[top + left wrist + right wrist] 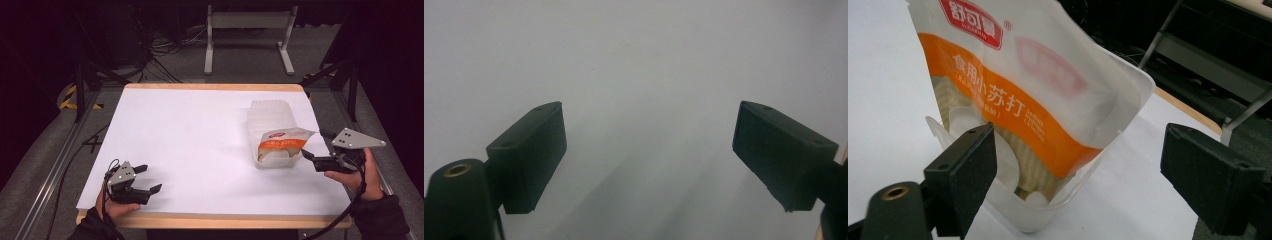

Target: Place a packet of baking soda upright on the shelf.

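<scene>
Since the pouch (281, 143) sits propped in the tub (270, 111), the right gripper (311, 145) gapes beside it, while the left gripper (148, 178) waits open.

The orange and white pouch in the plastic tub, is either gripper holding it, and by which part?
Nothing is held. The right gripper stands open beside the pouch in the tub; the left gripper is open over bare table.

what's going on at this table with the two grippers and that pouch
A person holds a hand-held gripper in each hand at a white table. The right hand-held gripper is open beside a clear plastic tub at the table's right side, with its jaws apart and nothing pressed between them. A white and orange printed pouch sits tilted in the tub, sticking out over its rim. The left hand-held gripper is open over bare table near the front left edge, holding nothing.
</scene>
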`<state>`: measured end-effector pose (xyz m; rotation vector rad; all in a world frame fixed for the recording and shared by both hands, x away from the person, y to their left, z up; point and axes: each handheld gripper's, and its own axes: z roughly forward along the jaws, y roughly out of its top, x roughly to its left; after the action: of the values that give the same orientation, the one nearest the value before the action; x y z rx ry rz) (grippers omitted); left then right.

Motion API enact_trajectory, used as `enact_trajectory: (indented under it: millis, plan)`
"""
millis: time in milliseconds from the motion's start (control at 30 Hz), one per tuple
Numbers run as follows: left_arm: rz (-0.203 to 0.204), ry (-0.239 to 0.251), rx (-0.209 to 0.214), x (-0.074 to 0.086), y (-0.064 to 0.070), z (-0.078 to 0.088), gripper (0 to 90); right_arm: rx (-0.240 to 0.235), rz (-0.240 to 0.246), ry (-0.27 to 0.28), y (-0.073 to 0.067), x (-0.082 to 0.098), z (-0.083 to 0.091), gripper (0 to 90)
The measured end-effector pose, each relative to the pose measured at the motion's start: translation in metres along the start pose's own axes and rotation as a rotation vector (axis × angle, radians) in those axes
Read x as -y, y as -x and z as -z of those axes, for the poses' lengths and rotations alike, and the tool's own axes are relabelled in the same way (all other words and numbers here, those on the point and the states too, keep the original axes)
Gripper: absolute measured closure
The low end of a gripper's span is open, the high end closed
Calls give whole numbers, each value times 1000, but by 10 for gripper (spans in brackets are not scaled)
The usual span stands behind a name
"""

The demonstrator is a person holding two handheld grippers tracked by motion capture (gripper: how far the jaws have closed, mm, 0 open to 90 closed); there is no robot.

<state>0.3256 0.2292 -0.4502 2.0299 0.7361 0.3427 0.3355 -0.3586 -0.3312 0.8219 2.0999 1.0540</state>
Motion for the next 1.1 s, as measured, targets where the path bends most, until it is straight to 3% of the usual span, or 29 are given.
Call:
enact_trajectory:
  millis: [767, 1100]
  plan:
    - [-8, 0, -15, 0, -2, 1, 145, 3, -3, -78, -14, 42, -11, 146]
    - [-12, -2, -23, 0, -4, 2, 144, -5, -31, -94, -19, 65, -13, 143]
